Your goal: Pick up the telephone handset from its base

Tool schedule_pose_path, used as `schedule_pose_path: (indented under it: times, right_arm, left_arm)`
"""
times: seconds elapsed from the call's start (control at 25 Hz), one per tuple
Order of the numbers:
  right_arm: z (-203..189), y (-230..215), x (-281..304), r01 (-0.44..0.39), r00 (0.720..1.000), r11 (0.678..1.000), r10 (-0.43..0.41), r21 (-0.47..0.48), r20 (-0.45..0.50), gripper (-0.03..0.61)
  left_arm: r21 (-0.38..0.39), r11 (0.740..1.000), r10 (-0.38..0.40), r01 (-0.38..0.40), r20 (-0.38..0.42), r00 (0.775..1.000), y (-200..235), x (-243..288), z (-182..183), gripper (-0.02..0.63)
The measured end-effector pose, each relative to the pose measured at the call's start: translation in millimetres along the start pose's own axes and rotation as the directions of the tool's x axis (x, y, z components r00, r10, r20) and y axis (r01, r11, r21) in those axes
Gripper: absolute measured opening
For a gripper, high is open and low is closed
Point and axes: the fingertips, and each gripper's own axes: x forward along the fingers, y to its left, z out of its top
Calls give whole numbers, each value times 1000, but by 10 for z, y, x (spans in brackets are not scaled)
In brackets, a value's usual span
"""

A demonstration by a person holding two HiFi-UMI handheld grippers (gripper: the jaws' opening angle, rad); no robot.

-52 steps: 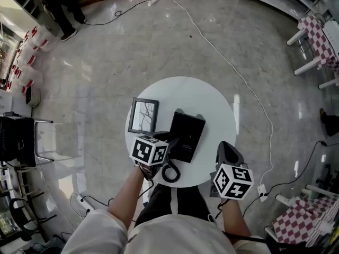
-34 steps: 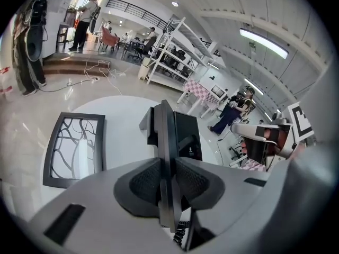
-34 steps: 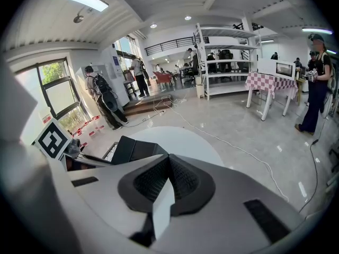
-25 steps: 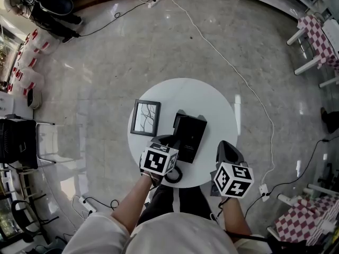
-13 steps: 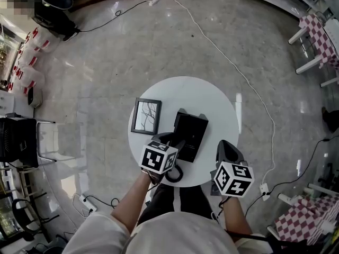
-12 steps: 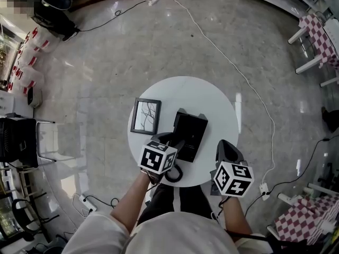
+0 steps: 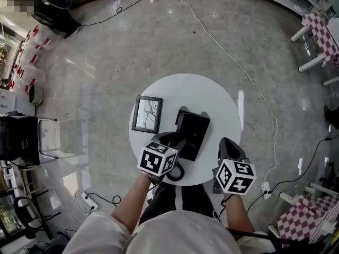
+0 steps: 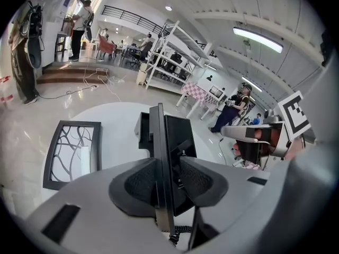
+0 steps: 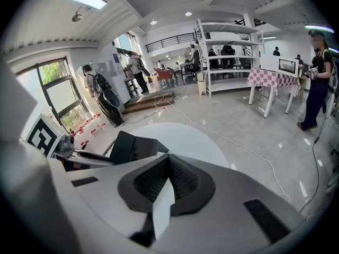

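Black handset point(image 8: 157, 131) is gripped by the left gripper point(image 8: 168, 162), its jaws having just been closing. The jaws of the right gripper point(image 9: 168, 157) are pressed together, empty.

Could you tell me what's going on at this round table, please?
A person holds a tool in each hand over a round white table. The left tool has the black telephone handset between its pads, which have just been closing and look pressed on it, by the phone base. Whether it is clear of the base is hard to tell. The right tool is closed on nothing at the table's near edge. A picture frame lies left of the phone.
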Motion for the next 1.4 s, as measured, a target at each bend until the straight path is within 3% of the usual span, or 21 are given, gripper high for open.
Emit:
schedule_pose_path:
  times: [0.56,0.92,1.12,1.4]
  right_arm:
    - [-34,21,45,2,1000,1000,-2,7,-15,25]
    - [-41,-22,42,7,1000,1000,-7,19,-16,25]
    - [-34,-47,54,7,1000,1000,-7,22,-16,25]
    - [-8,-1,55,1,1000,1000,-1,21,-12,25]
  left_arm:
    - [-14,1000,4,-3,8,1000,21,109,41,134]
    - [-30,999,11,-12,-35,999,70,212,-1,198]
    - [-11,999,36,-37,-47,998,68,201,0,135]
    - [-52,998,37,-39,-50,998,86,201,1,126]
